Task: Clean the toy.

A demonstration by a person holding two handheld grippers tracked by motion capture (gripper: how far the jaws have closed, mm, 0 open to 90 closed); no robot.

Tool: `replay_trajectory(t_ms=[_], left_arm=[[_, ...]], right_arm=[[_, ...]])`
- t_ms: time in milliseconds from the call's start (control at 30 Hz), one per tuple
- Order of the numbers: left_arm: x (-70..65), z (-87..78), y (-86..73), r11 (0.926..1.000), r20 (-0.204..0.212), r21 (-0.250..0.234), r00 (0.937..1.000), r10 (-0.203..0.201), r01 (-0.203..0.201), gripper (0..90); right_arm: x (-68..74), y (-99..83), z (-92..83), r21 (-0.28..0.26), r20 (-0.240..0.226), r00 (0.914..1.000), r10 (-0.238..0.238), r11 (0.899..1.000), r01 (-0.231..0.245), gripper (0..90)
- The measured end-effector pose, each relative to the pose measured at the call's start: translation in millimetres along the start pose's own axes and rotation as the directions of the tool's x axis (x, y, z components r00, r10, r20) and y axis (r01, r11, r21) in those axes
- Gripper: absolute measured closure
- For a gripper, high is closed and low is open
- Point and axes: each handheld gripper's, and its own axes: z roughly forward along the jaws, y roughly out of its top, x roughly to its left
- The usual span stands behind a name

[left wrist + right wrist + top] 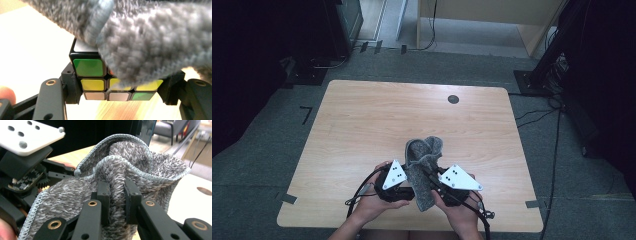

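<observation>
A grey fuzzy cloth (422, 167) with a pale blue hem is bunched near the table's front edge between both hands. My right gripper (117, 195) is shut on a fold of the cloth (130, 167). My left gripper (120, 85) is shut on a puzzle cube (100, 77) with green, yellow and white stickers; the cloth (140, 42) drapes over the cube's top and right side. In the high view the left gripper (399, 186) and right gripper (439, 186) sit close together, and the cube is hidden there under the cloth.
The light wooden table (377, 120) has a dark round grommet (453, 99) at its far right. Dark stands and cables lie on the carpet around the table, with a black cable (554, 150) trailing along the right side.
</observation>
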Motion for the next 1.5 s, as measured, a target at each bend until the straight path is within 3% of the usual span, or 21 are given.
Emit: replay_trajectory(t_ms=[67, 133, 233, 367, 433, 600, 667, 733, 800, 833, 967, 1000, 1100, 1133, 1167, 1200, 1233, 1267, 1333, 1400, 1500], left_arm=[[0.7, 0.7, -0.6, 1.0, 0.007, 0.003, 1.0, 0.0, 0.0, 34.2], [2.1, 0.2, -0.6, 1.0, 0.008, -0.001, 1.0, -0.006, 0.006, 34.2], [3.0, -0.5, -1.1, 1.0, 0.004, 0.002, 1.0, -0.002, 0.002, 34.2], [2.5, -2.6, -0.3, 1.0, -0.001, -0.001, 1.0, 0.003, -0.003, 34.2], [1.5, -2.6, -0.2, 1.0, -0.007, -0.001, 0.9999, 0.008, -0.009, 34.2], [1.2, -2.8, -0.3, 0.9999, -0.014, -0.011, 0.9999, 0.001, -0.001, 34.2], [0.7, -3.1, -0.2, 0.9999, -0.027, -0.01, 0.9995, 0.014, -0.014, 34.2], [1.0, -3.4, -0.1, 0.9997, -0.033, -0.013, 0.9993, 0.02, -0.02, 34.2], [2.2, -4.1, 0.2, 0.9996, -0.036, -0.014, 0.9991, 0.023, -0.023, 34.2], [4.2, -6.2, 0.1, 0.9993, -0.031, -0.034, 0.9994, 0.014, -0.015, 34.2], [8.4, -12.4, 1.1, 0.9956, -0.008, -0.094, 1.0, 0.003, -0.003, 34.2], [9.8, -14.0, 1.2, 0.9939, 0.001, -0.111, 1.0, 0.0, 0.0, 34.2], [11.7, -14.6, -1.1, 0.9899, 0.027, -0.142, 0.9996, 0.003, 0.001, 34.2], [11.7, -14.6, -1.1, 0.9899, 0.027, -0.142, 0.9996, 0.003, 0.001, 34.2], [11.2, -14.7, -1.9, 0.9881, 0.037, -0.154, 0.9993, 0.007, -0.001, 34.2], [10.2, -15.3, -2.4, 0.9854, 0.05, -0.17, 0.9987, 0.009, 0.0, 34.2], [8.9, -18.6, -1.8, 0.9785, 0.069, -0.206, 0.9975, 0.017, -0.002, 34.2], [8.9, -18.6, -1.8, 0.9785, 0.069, -0.206, 0.9975, 0.017, -0.002, 34.2], [10.8, -25.1, -0.2, 0.9681, 0.075, -0.25, 0.9969, 0.021, -0.001, 34.2], [13.5, -27.3, 0.5, 0.9645, 0.091, -0.264, 0.9958, 0.011, 0.013, 34.2], [13.0, -24.6, -0.5, 0.9714, 0.082, -0.238, 0.9963, 0.024, -0.004, 34.2]], right_arm=[[8.7, 0.2, 1.6, -0.002, -0.019, 0.9994, -0.027, 1.0, 0.027, 79.2], [18.2, 0.8, 4.6, -0.016, -0.091, 0.9949, -0.043, 0.999, 0.042, 79.1], [17.3, 2.7, 5.5, -0.005, -0.081, 0.9939, -0.076, 0.997, 0.076, 79.1], [-4.0, 1.1, 0.2, 0.001, 0.003, 1.0, -0.004, 1.0, 0.004, 79.1], [-4.3, 1.0, -0.8, 0.008, 0.014, 0.9999, 0.005, 1.0, -0.005, 79.1], [11.8, 4.6, 0.5, 0.009, -0.029, 0.9991, -0.03, 0.999, 0.03, 78.8], [20.8, 5.3, 2.3, 0.002, -0.045, 0.9917, -0.12, 0.993, 0.12, 78.8], [18.2, 5.9, 2.4, 0.004, -0.042, 0.9917, -0.122, 0.993, 0.122, 78.8], [5.3, 5.2, 0.4, 0.005, -0.017, 0.9975, -0.068, 0.998, 0.069, 78.9], [-13.0, 3.4, -3.8, 0.008, 0.023, 0.9997, 0.002, 1.0, -0.002, 79.0], [-43.8, 0.2, -16.0, -0.029, 0.03, 0.9897, 0.14, 0.99, -0.139, 79.1], [-43.8, 0.2, -16.0, -0.029, 0.03, 0.9897, 0.14, 0.99, -0.139, 79.1], [-47.0, -1.1, -17.4, -0.078, -0.056, 0.9797, 0.193, 0.977, -0.197, 79.0], [-47.0, -1.1, -17.4, -0.078, -0.056, 0.9797, 0.193, 0.977, -0.197, 79.0], [-45.3, -1.9, -15.1, -0.087, -0.094, 0.9744, 0.204, 0.973, -0.212, 78.9], [-41.6, -4.6, -9.6, -0.085, -0.155, 0.9599, 0.234, 0.965, -0.249, 78.9], [-40.3, -6.9, -6.6, -0.077, -0.173, 0.9531, 0.249, 0.961, -0.265, 78.9], [-39.3, -9.9, -3.7, -0.071, -0.179, 0.9496, 0.258, 0.959, -0.274, 79.0], [-39.7, -16.1, 0.8, -0.043, -0.169, 0.9478, 0.27, 0.959, -0.281, 79.0], [-41.4, -20.6, 4.8, 0.004, -0.148, 0.9528, 0.265, 0.964, -0.267, 78.9], [-42.6, -20.5, 3.6, 0.018, -0.147, 0.9505, 0.274, 0.961, -0.274, 78.8]])
